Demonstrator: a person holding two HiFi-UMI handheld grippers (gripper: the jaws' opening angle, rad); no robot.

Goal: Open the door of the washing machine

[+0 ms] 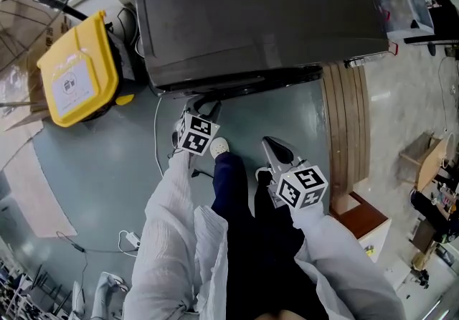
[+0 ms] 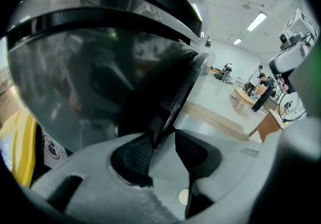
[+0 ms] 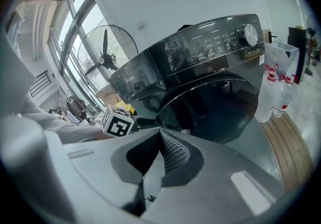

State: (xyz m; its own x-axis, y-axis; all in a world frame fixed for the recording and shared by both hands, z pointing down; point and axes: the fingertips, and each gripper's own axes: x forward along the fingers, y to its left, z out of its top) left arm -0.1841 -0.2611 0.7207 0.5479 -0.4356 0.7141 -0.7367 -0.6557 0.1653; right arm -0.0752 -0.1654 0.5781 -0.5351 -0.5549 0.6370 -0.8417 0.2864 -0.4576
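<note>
The washing machine (image 1: 258,17) is a dark front-loader, and its round glass door (image 2: 100,77) faces the person, low on the front panel. In the right gripper view the door (image 3: 215,107) reads as a tinted porthole below the control strip. The left gripper (image 2: 163,140) has its jaws nearly together on the thin dark rim at the door's edge – the ribbed pads pinch it from either side. In the head view that gripper (image 1: 203,107) sits tight against the machine's front, just under the overhanging top.

The right gripper (image 3: 160,132) is pressed fully together on nothing and hangs back, well clear of the door, near the person's legs.

Whether the latch has let go cannot be told. The pull should probably go straight out from the panel and then follow the hinge's arc – a sideways drag could slide the pads off so narrow a rim. The grip looks shallow, so firm pressure seems wise.

A yellow bin (image 1: 75,74) stands beside the machine.
</note>
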